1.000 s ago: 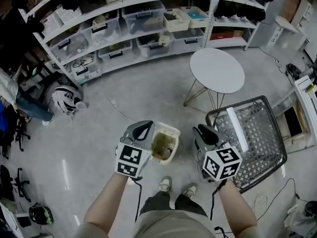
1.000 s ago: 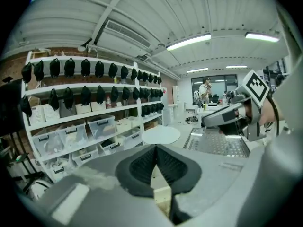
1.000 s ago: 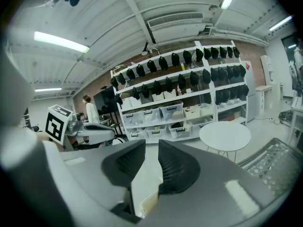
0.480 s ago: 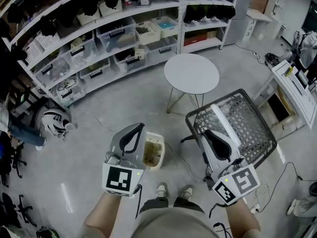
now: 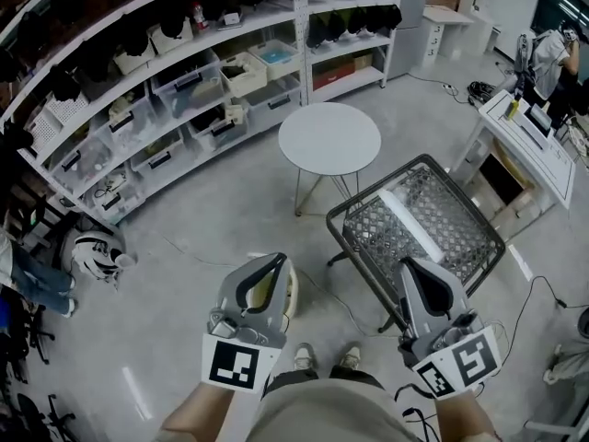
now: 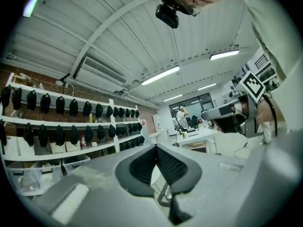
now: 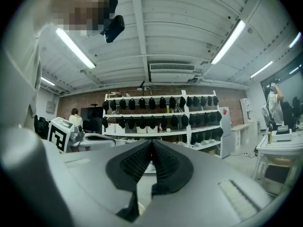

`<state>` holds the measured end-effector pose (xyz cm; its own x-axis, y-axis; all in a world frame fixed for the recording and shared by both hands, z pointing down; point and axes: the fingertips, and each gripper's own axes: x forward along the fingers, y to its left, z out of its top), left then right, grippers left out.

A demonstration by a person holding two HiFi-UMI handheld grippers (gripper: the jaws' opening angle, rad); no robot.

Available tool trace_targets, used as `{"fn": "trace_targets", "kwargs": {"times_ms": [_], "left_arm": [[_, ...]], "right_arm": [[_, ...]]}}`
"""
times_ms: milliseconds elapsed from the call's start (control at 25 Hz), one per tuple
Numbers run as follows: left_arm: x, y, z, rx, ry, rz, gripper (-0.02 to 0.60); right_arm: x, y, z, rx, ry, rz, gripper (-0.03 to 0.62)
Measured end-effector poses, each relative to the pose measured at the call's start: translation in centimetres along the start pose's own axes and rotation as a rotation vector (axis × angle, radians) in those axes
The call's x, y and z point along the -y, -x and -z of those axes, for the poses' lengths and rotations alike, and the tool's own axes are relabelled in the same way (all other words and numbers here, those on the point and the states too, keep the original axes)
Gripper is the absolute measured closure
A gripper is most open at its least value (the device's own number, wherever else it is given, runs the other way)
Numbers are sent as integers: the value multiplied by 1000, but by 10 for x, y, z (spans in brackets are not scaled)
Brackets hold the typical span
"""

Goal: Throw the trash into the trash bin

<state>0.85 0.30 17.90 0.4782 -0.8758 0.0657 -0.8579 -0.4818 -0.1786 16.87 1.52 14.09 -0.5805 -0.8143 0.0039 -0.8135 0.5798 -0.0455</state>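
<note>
Left tongs (image 5: 275, 263) are pressed together on nothing; right tongs (image 5: 411, 265) have just closed, also empty, both low in the head view. Bin (image 5: 291, 293) stands on the floor, lower centre, half hidden behind my left tongs. Wire basket (image 5: 368, 233) is above the right one, with round table (image 5: 329, 139) beyond.
</note>
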Motion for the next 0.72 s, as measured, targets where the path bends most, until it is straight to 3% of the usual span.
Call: {"fn": "trace_targets", "kwargs": {"times_ms": [720], "left_arm": [[22, -11, -4, -27, 28, 31, 580]], "right_arm": [[15, 4, 9, -53, -7, -31, 591]]}}
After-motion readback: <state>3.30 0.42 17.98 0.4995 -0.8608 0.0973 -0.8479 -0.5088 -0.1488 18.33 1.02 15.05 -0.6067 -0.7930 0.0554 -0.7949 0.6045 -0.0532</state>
